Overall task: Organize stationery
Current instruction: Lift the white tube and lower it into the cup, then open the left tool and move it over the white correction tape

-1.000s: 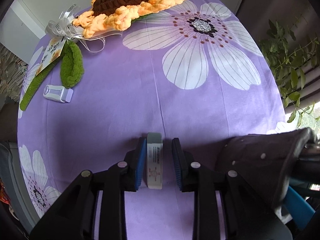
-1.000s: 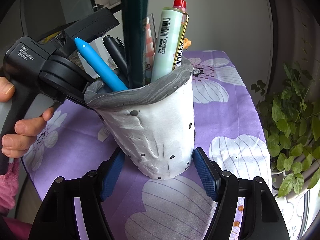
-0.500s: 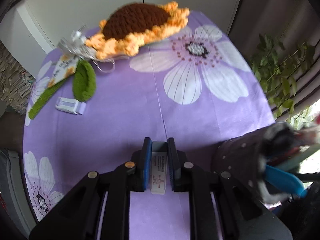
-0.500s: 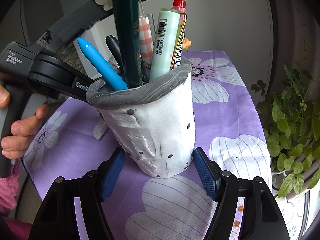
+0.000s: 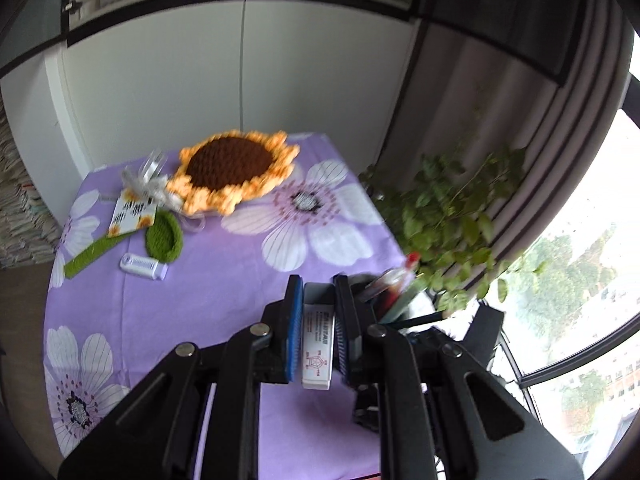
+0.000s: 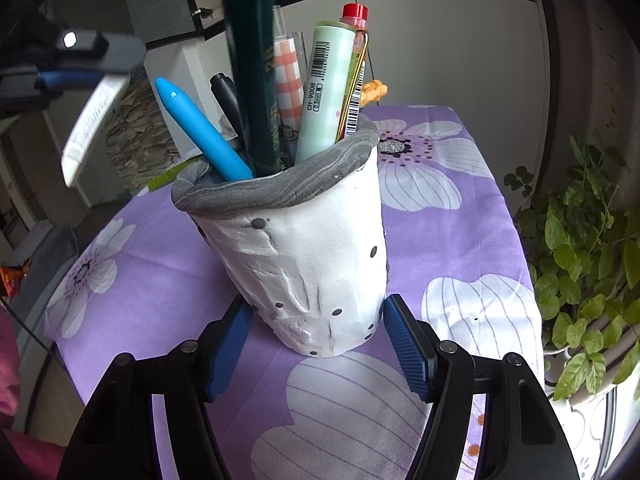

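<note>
Your left hand-held gripper is clamped narrow on a small white eraser, blue pads pressing both long sides, and it hangs in the air above the purple flowered cloth on the counter. From the right wrist view you see that same eraser up at the top left, tilted, above and to the left of the pen holder's rim.

Your right hand-held gripper sits spread wide around the base of the white, grey-rimmed pen holder, a blue pad against each side; the holder stands on the counter near its right edge, beside the leafy plant. It's packed: a blue pen, a dark green tube, a pale green pen and a red-capped one all stick up out of it.

Over toward the counter's far left corner lies a crocheted sunflower, and near the left edge a small white correction tape rests flat.
</note>
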Available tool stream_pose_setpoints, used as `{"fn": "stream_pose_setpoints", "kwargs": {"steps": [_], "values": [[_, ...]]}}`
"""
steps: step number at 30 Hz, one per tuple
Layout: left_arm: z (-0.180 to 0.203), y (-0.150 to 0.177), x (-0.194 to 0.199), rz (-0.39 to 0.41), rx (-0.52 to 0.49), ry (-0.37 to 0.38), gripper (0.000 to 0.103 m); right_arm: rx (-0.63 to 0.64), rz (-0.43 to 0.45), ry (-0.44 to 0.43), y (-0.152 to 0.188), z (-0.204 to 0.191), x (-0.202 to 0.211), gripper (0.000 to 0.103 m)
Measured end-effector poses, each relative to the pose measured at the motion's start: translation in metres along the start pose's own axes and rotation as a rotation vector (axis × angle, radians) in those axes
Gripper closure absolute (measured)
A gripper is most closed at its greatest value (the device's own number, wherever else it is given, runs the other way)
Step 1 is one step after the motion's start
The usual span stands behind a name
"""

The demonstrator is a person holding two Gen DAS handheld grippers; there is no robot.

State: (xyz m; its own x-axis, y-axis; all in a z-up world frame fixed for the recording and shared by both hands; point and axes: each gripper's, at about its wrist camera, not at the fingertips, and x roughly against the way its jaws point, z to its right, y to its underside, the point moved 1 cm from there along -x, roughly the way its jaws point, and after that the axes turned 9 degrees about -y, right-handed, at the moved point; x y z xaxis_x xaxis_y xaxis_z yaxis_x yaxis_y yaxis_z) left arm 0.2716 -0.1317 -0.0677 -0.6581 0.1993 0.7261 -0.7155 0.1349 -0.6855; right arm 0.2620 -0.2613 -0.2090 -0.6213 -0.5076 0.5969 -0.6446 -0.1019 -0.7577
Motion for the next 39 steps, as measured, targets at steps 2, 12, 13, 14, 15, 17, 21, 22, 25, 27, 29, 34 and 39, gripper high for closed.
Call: {"fn": "stream_pose_setpoints", "kwargs": {"steps": [2,12,13,14,15,17,21,22,25,27,29,34,39], "values": [[0.009,-0.003,0.004,0.053,-0.007,0.016,0.089,0.001,-0.001,-0.001,0.0,-0.001,0.0,0.034],[0.035,0.008,-0.047,0.109,0.013,0.129,0.089,-0.008,-0.002,-0.006,0.0,0.002,0.0,0.034],[0.035,0.009,-0.049,0.11,0.014,0.137,0.089,-0.008,-0.002,-0.006,0.0,0.002,0.0,0.034],[0.035,0.011,-0.051,0.118,0.015,0.145,0.089,-0.009,-0.002,-0.007,0.0,0.002,0.0,0.034],[0.034,0.012,-0.052,0.132,0.016,0.145,0.089,-0.009,-0.003,-0.008,0.0,0.002,0.0,0.034],[0.034,0.014,-0.049,0.158,0.008,0.136,0.089,-0.008,-0.003,-0.007,0.0,0.002,0.0,0.034],[0.035,0.02,-0.047,0.166,-0.02,0.12,0.088,-0.009,-0.003,-0.007,0.0,0.002,0.0,0.034],[0.034,0.022,-0.048,0.157,-0.026,0.123,0.088,-0.009,-0.003,-0.007,0.0,0.002,0.0,0.034],[0.033,0.029,-0.051,0.128,-0.033,0.135,0.089,-0.01,-0.004,-0.007,0.0,0.002,0.0,0.034],[0.03,0.032,-0.051,0.106,-0.032,0.146,0.088,-0.012,-0.004,-0.008,0.0,0.001,0.0,0.034],[0.025,0.033,-0.046,0.094,-0.019,0.168,0.088,-0.012,-0.007,-0.007,0.0,0.001,0.0,0.034],[-0.002,0.026,-0.028,0.095,0.041,0.147,0.062,-0.014,-0.009,-0.008,0.0,0.001,-0.001,0.034],[-0.079,0.013,-0.03,0.06,0.317,-0.093,0.045,-0.016,-0.011,-0.003,0.0,0.001,-0.001,0.034]]}}
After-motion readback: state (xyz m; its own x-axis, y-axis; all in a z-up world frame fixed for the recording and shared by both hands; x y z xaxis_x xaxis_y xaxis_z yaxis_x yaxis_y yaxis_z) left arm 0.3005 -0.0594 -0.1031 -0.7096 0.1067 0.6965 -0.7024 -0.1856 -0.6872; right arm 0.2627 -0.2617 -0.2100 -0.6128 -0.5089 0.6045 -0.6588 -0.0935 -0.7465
